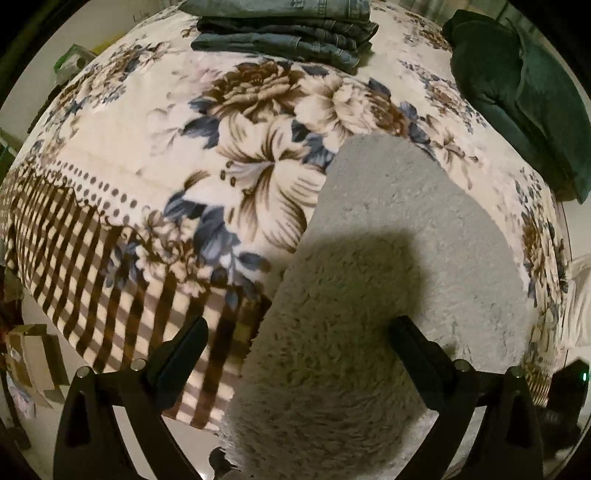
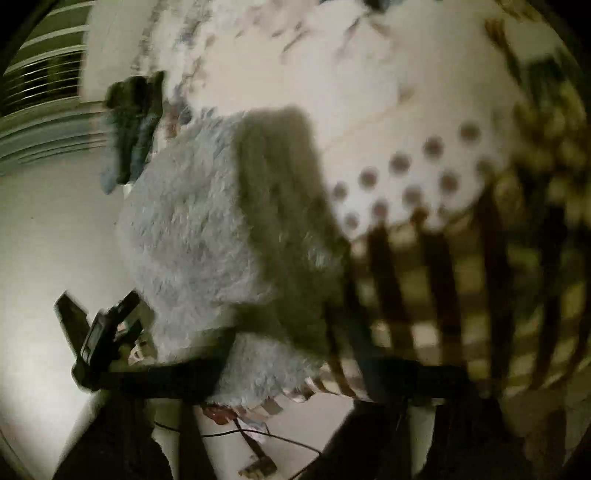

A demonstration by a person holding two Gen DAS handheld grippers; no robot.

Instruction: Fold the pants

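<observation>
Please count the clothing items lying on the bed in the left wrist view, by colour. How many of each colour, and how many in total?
Grey fluffy pants: 1
Blue folded jeans: 1 stack; separate pieces cannot be told
Dark green garment: 1
Total: 3, all lying on the floral blanket

Pants (image 1: 388,295): pale grey, thick fuzzy fleece, laid flat on the floral blanket as one long band running from the near bed edge diagonally up twd the centre. Far end is rounded, smooth-edged. Near end droops over the bed edge. A dark shadow falls across the mid section. Right wrist view is blurred; same grey fleece (image 2: 192,236) at the blanket's striped border.
</observation>
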